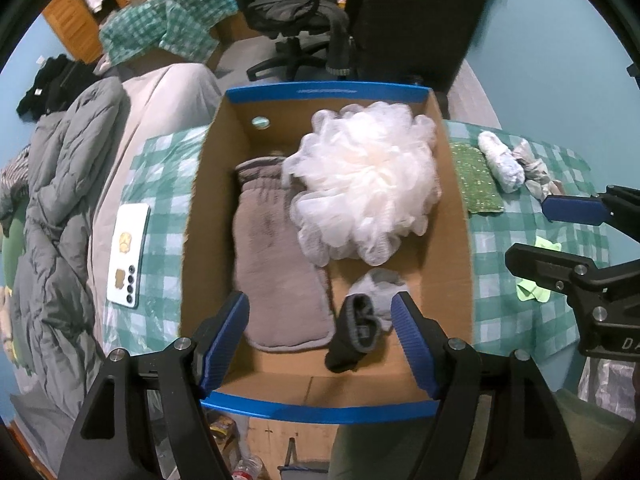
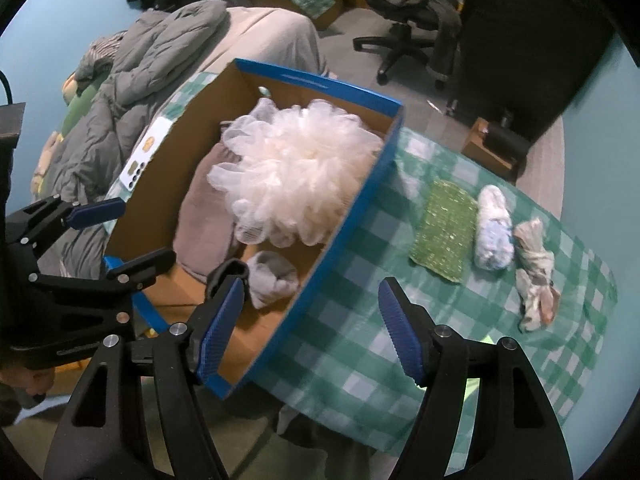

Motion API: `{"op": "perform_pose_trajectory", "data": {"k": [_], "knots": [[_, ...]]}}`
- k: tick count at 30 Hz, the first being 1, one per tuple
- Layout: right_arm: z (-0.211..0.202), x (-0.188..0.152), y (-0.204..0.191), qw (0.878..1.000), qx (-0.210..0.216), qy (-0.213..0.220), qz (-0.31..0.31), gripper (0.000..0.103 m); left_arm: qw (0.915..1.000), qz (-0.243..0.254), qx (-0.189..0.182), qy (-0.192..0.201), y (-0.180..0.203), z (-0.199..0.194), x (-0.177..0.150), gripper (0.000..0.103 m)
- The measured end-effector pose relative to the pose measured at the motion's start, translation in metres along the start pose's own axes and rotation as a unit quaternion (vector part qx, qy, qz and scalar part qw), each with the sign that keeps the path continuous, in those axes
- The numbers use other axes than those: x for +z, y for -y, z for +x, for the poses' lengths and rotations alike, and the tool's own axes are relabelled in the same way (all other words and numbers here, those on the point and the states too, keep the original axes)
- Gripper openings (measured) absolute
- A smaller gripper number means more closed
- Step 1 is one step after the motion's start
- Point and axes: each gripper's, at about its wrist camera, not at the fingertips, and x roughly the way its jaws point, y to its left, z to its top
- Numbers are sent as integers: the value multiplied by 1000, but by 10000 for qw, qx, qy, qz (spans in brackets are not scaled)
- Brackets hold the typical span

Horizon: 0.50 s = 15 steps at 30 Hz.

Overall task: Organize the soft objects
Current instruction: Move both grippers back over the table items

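A cardboard box with blue rim (image 1: 324, 406) (image 2: 352, 200) stands on the checked cloth. Inside lie a white mesh bath pouf (image 1: 366, 182) (image 2: 292, 176), a grey-brown plush mitt (image 1: 276, 268) (image 2: 204, 228) and a grey and black sock bundle (image 1: 366, 320) (image 2: 270, 276). My left gripper (image 1: 320, 340) is open and empty above the box's near end, over the sock. My right gripper (image 2: 310, 328) is open and empty over the box's right wall; it also shows in the left wrist view (image 1: 560, 236). On the cloth right of the box lie a green sparkly pad (image 2: 444, 232) (image 1: 478, 178), a white rolled bundle (image 2: 494, 234) (image 1: 502, 162) and a knotted pale cloth (image 2: 536, 276) (image 1: 536, 170).
A white phone (image 1: 128, 256) lies on the cloth left of the box. A grey quilt (image 1: 68, 184) is heaped further left. A small lime cloth (image 1: 536, 290) lies under the right gripper. An office chair (image 2: 412, 8) and a dark cabinet (image 2: 532, 40) stand behind.
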Motion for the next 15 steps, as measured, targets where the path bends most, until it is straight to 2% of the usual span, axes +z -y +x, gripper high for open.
{"op": "perform_pose_trajectory", "data": {"k": [15], "knots": [[-19,-40,63,9970,-293,-2,722,71,9982,533,-265,58,57,-8,11,75]]}}
